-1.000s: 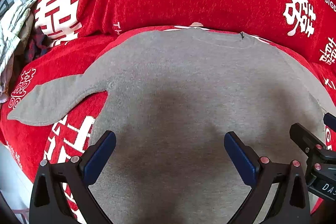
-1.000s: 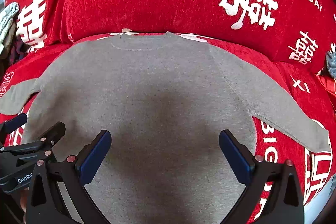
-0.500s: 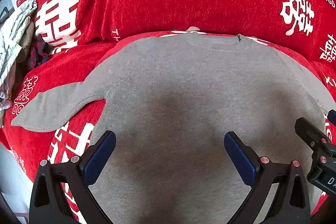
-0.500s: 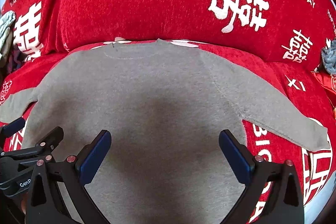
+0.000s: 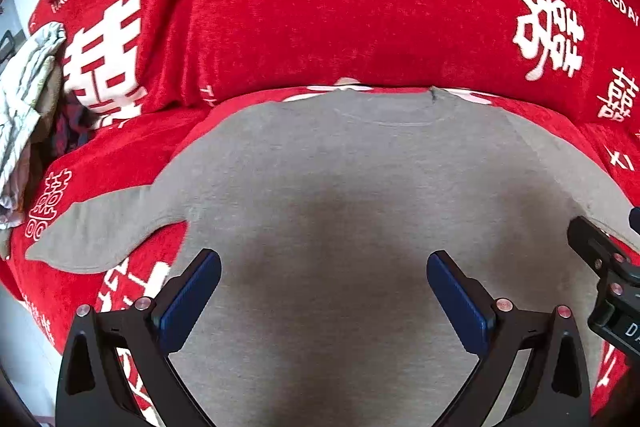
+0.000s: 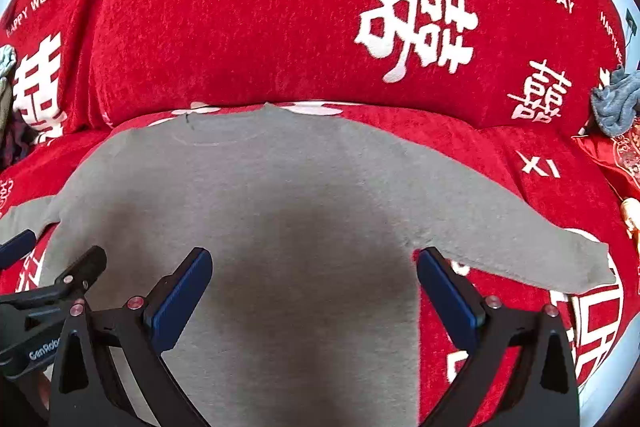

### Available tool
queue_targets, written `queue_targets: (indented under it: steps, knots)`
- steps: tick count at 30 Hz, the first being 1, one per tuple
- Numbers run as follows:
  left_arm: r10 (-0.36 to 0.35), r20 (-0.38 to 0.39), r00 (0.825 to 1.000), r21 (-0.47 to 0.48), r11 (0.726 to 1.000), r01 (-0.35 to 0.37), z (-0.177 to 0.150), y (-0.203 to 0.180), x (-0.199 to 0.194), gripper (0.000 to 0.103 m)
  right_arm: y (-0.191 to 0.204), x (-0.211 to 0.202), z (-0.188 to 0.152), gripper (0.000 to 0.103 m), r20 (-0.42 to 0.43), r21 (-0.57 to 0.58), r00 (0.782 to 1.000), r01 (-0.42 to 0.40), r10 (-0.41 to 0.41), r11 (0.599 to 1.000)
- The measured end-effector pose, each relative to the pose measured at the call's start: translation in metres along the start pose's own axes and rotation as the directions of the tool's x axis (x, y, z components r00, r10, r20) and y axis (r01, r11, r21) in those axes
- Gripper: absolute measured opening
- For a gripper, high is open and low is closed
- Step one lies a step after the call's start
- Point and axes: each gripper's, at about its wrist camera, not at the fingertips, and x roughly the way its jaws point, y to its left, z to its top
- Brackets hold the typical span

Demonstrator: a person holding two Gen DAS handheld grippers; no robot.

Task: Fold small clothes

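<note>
Left wrist view: my left gripper (image 5: pixel 324 291) spread wide, nothing between its pads, over the grey sweater (image 5: pixel 360 195). Sweater flat on the red cover (image 5: pixel 320 7), collar at 12 o'clock, one sleeve out toward 9.

Right wrist view: my right gripper (image 6: pixel 314 287) equally wide, holding nothing, above the sweater body (image 6: pixel 280 207); other sleeve toward 3 o'clock.

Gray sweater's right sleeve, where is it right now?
In the right wrist view the right sleeve lies flat on the red sofa cover, angled out to the right of the gray sweater, just beyond the open right gripper.
</note>
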Motion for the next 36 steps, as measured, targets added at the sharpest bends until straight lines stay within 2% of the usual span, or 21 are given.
queue_targets:
  steps: [7, 20, 36]
  knots:
    - [-0.006, -0.005, 1.0, 0.004, 1.0, 0.006, 0.008, -0.016, -0.002, 0.103, -0.018, -0.004, 0.003, 0.102, 0.027, 0.012, 0.999, 0.019, -0.019, 1.0]
    - [-0.002, 0.013, 1.0, 0.081, 0.997, 0.001, 0.021, -0.067, -0.007, 0.103, -0.065, -0.009, 0.006, 0.102, 0.048, 0.086, 0.998, 0.046, -0.051, 0.995]
    - [-0.047, 0.008, 0.999, 0.195, 0.98, 0.044, 0.029, -0.158, -0.012, 0.103, -0.165, -0.012, -0.007, 0.102, 0.023, 0.215, 0.99, 0.134, -0.142, 0.967]
